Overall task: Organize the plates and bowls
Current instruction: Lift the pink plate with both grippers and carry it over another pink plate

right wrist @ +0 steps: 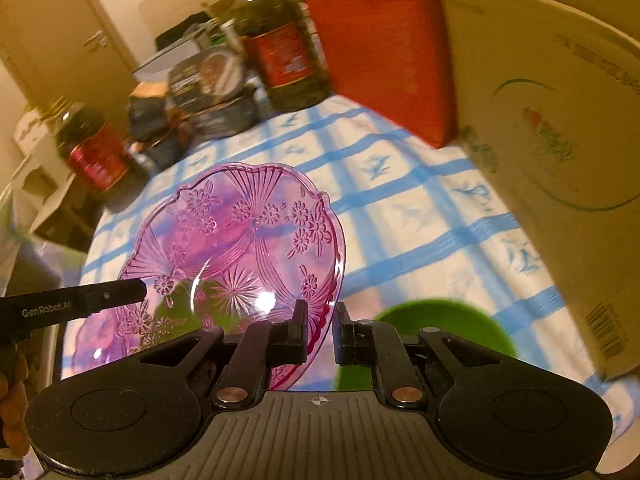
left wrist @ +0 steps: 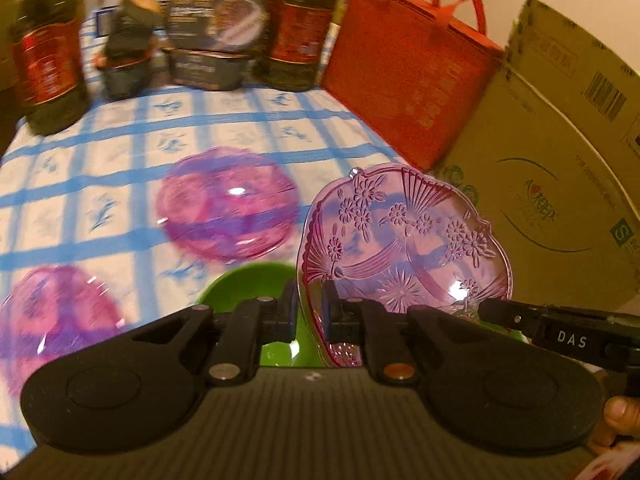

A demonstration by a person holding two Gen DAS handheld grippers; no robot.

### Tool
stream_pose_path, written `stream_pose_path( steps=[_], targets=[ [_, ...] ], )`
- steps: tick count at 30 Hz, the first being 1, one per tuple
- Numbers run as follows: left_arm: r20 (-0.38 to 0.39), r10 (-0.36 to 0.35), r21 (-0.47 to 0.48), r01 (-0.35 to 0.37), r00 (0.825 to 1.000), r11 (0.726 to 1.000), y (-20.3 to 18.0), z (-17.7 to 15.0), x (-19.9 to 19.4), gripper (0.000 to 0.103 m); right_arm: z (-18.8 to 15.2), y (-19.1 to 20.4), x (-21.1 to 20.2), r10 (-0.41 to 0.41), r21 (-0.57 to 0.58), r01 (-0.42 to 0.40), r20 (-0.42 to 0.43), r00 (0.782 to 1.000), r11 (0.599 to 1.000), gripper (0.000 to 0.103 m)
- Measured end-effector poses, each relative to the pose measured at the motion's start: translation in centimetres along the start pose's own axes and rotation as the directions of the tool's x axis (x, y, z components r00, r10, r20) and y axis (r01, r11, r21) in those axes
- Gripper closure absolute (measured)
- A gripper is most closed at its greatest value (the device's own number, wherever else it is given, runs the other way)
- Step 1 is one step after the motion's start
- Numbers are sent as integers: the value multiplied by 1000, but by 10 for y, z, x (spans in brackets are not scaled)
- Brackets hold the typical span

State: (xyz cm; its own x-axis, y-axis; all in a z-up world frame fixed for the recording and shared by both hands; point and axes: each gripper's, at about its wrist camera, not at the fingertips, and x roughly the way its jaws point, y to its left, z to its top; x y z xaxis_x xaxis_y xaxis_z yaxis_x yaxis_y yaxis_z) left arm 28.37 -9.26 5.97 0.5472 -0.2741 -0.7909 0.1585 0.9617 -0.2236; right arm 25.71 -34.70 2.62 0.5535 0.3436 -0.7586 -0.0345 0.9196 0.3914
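Note:
Each gripper holds a clear pink patterned plate by its rim, tilted up above the table. My left gripper (left wrist: 311,312) is shut on a pink plate (left wrist: 404,240). My right gripper (right wrist: 320,332) is shut on another pink plate (right wrist: 240,256). A green bowl (left wrist: 256,284) sits on the table right below the left gripper; it also shows in the right wrist view (right wrist: 444,328). Two more pink plates (left wrist: 228,208) (left wrist: 52,312) lie flat on the checked tablecloth. The other gripper's finger shows at the right (left wrist: 520,316) and at the left (right wrist: 80,300).
A blue-and-white checked tablecloth (left wrist: 120,152) covers the table. At the back stand dark jars (left wrist: 296,28) with red labels, stacked tins (left wrist: 212,40) and a small dark pot (left wrist: 128,48). A red bag (left wrist: 404,72) and a cardboard box (left wrist: 560,184) line the right side.

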Motion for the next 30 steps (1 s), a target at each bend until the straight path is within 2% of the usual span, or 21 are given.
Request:
stream_pose_path(
  steps=[10,18,23,30],
  targets=[
    [43,95,-125,-89,995,988,87,-41,-71,93,-30,95,12,88,-140,-93,-42,995,986,91],
    [51,204,-244,-186,978,952,168,-60,-112,93,-46,183,49,161,-246,-184,-109,981,952,91],
    [34,249,-292,-229,968,929,206,-68,-114,93,-52,220,81,174,-290,-213,-156,972,933,91],
    [-11,291,-318,-280,957,906,247,-76,-84,93,-55,244,134,162,-303,-227,-225,961,926,91]
  ],
)
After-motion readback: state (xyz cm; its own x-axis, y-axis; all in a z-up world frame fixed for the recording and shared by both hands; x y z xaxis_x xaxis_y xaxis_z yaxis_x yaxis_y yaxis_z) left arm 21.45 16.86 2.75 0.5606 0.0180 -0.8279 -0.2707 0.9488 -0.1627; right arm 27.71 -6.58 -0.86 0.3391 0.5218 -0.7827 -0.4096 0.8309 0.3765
